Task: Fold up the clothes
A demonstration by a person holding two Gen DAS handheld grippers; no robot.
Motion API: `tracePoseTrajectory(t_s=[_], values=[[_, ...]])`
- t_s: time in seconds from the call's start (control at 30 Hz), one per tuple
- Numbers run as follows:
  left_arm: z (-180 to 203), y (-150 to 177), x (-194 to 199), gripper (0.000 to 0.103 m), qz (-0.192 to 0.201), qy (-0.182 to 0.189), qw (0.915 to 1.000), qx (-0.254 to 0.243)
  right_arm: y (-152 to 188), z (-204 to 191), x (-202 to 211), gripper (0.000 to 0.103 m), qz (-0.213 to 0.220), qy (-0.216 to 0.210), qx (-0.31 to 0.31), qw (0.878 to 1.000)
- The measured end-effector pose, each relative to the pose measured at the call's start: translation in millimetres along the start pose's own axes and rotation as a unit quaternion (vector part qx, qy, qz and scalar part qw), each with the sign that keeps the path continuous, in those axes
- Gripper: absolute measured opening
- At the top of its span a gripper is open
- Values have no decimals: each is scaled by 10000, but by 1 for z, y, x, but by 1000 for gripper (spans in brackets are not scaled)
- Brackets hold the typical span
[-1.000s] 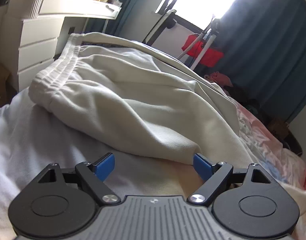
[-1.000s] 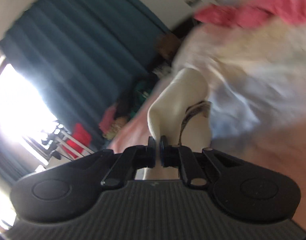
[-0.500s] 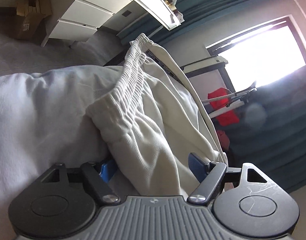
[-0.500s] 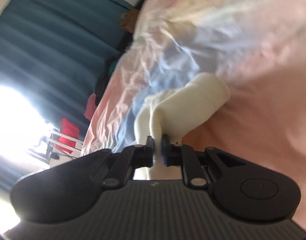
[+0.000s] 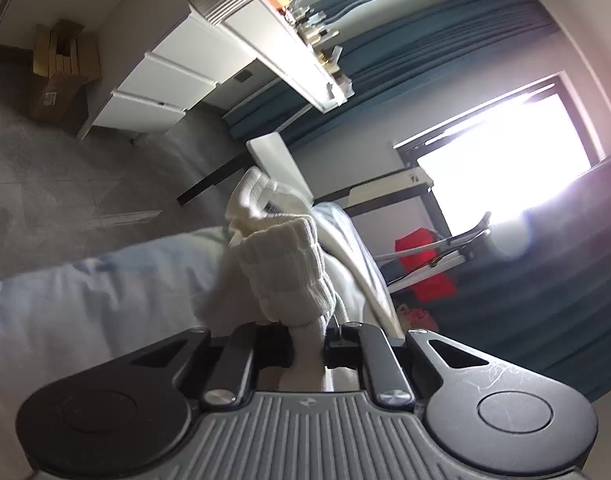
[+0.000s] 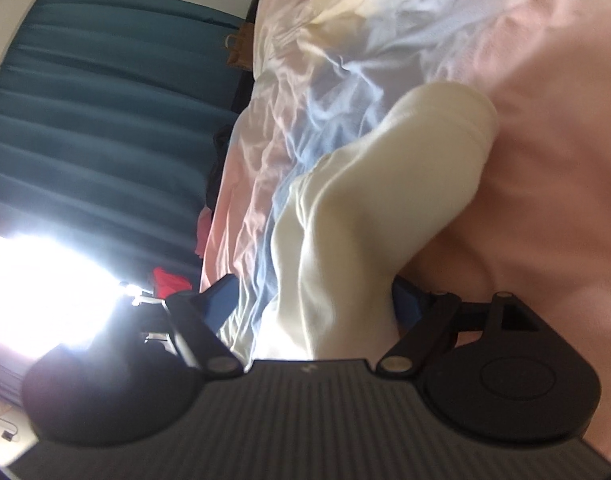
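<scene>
- My bed (image 6: 525,80) fills the right wrist view, covered in soft, crumpled sheet in pale pink, blue and cream patches.
- Heavy teal curtains (image 5: 545,280) hang in thick folds beside a glaring bright window (image 5: 513,152).
- A white chest of drawers (image 5: 161,84) with flat, smooth fronts stands on the grey floor.
- The cream sweatpants (image 6: 345,220) lie on the bed, thick fleecy cloth; one rounded leg stretches away from my right gripper.
- My right gripper (image 6: 313,304) is spread wide, blue pads on either side of the leg, gripping nothing.
- My left gripper (image 5: 308,340) is clamped tight on the ribbed waistband (image 5: 289,272), bunched and stretchy.
</scene>
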State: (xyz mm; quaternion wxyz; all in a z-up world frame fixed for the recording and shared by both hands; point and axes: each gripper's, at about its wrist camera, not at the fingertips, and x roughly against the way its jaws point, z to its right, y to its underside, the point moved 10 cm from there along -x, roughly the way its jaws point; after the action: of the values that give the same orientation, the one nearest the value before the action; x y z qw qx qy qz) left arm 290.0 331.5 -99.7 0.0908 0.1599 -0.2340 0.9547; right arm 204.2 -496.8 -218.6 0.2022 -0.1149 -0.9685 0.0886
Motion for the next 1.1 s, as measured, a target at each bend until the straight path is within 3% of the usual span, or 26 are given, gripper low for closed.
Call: tracePoseTrajectory(t_s=[0.07,0.17,0.23,0.3,0.33,0.47,0.57,0.7,0.8,0.97,1.1], values=[[-5,-14,16,12,112,156,9998,107,-7,0,2,82,83,-21,45,10000],[-22,-25,26,12,181,152,9994,252,-21,3,6,73,222,-112,-66,9997],[-40,-27,28,12,102,-12,9991,413,-30,6,-2,58,210,85,67,9997],[-50,-27,28,12,47,-121,9984,556,-37,8,-12,23,193,355,258,9989],[-52,-29,28,12,38,-135,9984,540,-39,8,-17,17,148,470,376,9981],[-53,-31,35,12,15,-101,9985,540,-50,-33,-30,9,3,640,1307,9893],[-52,-25,47,11,31,215,9917,1267,-66,-88,-26,8,47,178,1546,9878],[-51,-16,64,11,-121,50,9912,1315,-90,-144,7,8,505,-627,1911,9783],[-59,-8,77,11,-353,-151,9919,1212,-108,-109,26,8,617,-285,2060,9762],[-78,8,83,12,-803,-646,9928,612,-108,9,42,9,254,877,2087,9737],[-76,16,82,13,-836,-1063,9908,-47,-99,49,45,9,225,1095,1973,9739]])
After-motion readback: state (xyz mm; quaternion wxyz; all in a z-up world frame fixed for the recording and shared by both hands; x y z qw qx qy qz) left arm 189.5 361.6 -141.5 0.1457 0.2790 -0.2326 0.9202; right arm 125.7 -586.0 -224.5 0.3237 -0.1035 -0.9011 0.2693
